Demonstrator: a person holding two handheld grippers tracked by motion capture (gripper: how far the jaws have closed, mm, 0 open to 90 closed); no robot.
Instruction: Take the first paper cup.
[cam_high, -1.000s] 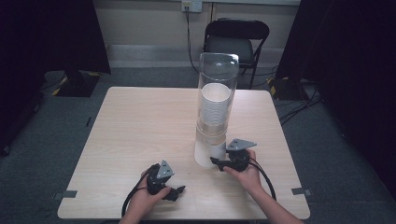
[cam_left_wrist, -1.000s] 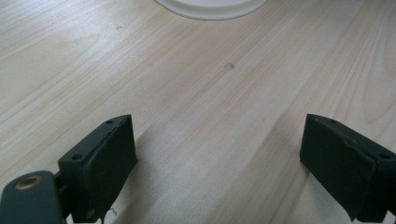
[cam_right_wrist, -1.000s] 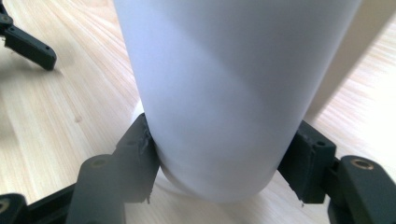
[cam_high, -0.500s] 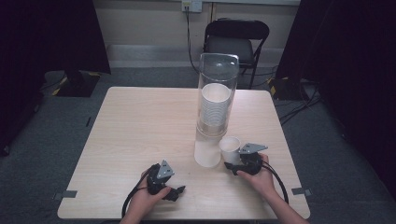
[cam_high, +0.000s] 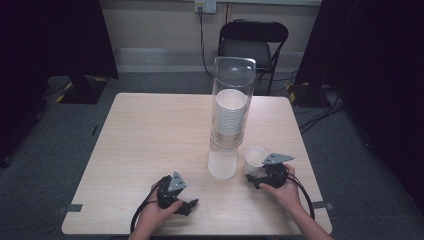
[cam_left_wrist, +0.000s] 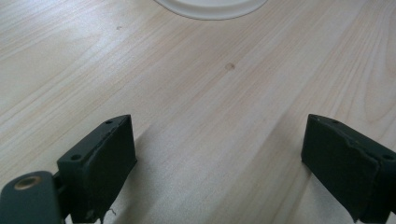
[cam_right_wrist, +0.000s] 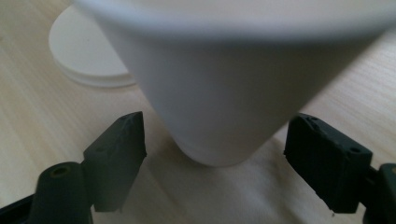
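Note:
A tall clear tube dispenser (cam_high: 233, 80) stands mid-table on a white base (cam_high: 222, 164) and holds a stack of white paper cups (cam_high: 230, 112). A single white cup (cam_high: 254, 156) stands upright on the table just right of the base. My right gripper (cam_high: 257, 176) is open, one jaw on each side of the cup's (cam_right_wrist: 219, 93) lower part, with gaps on both sides. My left gripper (cam_high: 189, 204) rests open near the table's front edge, with bare wood between its jaws (cam_left_wrist: 219, 149).
The light wooden table (cam_high: 150, 140) has free room to the left and at the back. A black folding chair (cam_high: 252, 45) stands behind it. The dispenser's white base (cam_right_wrist: 88, 56) lies close beyond the cup, and its edge (cam_left_wrist: 210, 7) is ahead of the left gripper.
My right gripper has moved right, away from the dispenser's base, and a single cup has come out with it. The left gripper has stayed still.

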